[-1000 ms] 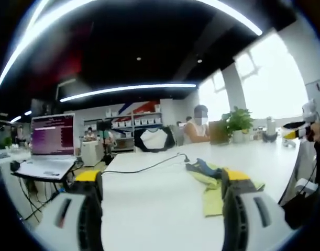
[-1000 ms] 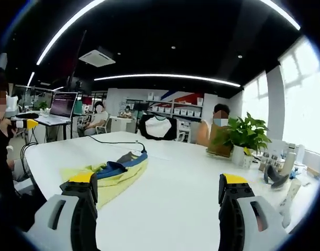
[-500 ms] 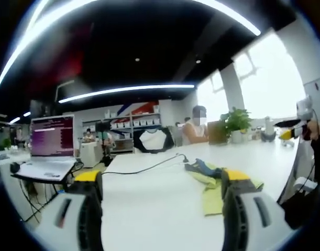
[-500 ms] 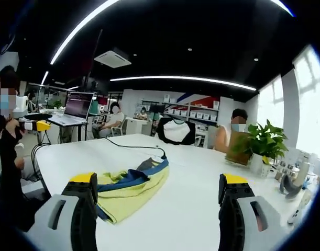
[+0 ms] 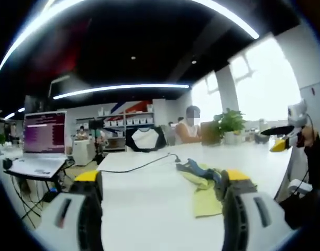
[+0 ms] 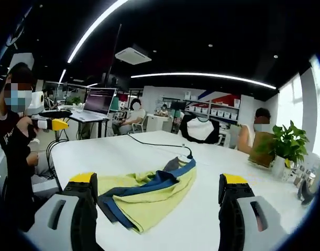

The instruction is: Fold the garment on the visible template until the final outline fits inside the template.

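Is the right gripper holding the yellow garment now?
No, the right gripper is open and empty, with the yellow garment lying crumpled on the white table.

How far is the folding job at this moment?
Nothing looks done: the yellow garment lies bunched on the white table. Nothing is in hand; the right hand-held gripper and the left hand-held gripper are open, above the table. All folding is left.

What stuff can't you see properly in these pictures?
- Left gripper view: the yellow shirt is partly hidden behind the left tool's own jaw.
- Right gripper view: the shirt's near corner is hidden behind the right tool's jaw.
- Left gripper view: the laptop screen text is too blurred to read.
- No folding template can be made out on the table.
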{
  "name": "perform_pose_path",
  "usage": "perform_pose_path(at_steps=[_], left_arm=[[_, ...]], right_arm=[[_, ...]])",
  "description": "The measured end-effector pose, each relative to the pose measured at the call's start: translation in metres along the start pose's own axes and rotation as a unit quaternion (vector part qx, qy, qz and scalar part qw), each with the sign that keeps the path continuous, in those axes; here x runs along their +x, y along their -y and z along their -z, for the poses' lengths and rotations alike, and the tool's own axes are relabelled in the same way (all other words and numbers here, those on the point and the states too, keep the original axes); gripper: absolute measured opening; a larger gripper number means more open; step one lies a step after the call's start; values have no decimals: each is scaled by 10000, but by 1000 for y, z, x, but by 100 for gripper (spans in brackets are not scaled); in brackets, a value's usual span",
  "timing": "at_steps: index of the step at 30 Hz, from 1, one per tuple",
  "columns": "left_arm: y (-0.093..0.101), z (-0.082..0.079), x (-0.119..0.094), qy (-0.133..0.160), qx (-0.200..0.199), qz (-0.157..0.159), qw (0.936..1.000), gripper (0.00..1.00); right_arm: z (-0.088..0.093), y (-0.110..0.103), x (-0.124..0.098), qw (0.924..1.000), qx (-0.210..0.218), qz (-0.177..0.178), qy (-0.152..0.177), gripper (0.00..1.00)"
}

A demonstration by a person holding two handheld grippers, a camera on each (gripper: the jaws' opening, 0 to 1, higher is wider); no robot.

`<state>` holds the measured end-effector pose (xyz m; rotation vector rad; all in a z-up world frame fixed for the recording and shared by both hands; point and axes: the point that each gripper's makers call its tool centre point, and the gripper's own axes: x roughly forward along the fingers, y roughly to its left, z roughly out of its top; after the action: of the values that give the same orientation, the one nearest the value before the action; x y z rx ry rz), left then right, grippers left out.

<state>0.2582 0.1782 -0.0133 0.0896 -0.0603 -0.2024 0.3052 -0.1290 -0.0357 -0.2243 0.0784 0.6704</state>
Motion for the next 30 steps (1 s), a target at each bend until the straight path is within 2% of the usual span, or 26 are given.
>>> perform_pose_path(at_steps=[11, 22, 26, 30], left_arm=[[8, 4, 4, -44, -58, 114, 9999, 100], [14, 16, 12, -192, -147, 256, 9994, 99], [15, 15, 13, -131, -231, 318, 9991, 96], [11, 22, 16, -223, -259, 293, 9990, 95]], right_arm=[[12, -14, 12, 9997, -52, -219, -133, 99], [25, -25, 24, 9987, -118, -388, -309, 99], [30, -29, 26, 9981, -84, -487, -358, 94], [36, -32, 29, 9976, -123, -525, -433, 94]])
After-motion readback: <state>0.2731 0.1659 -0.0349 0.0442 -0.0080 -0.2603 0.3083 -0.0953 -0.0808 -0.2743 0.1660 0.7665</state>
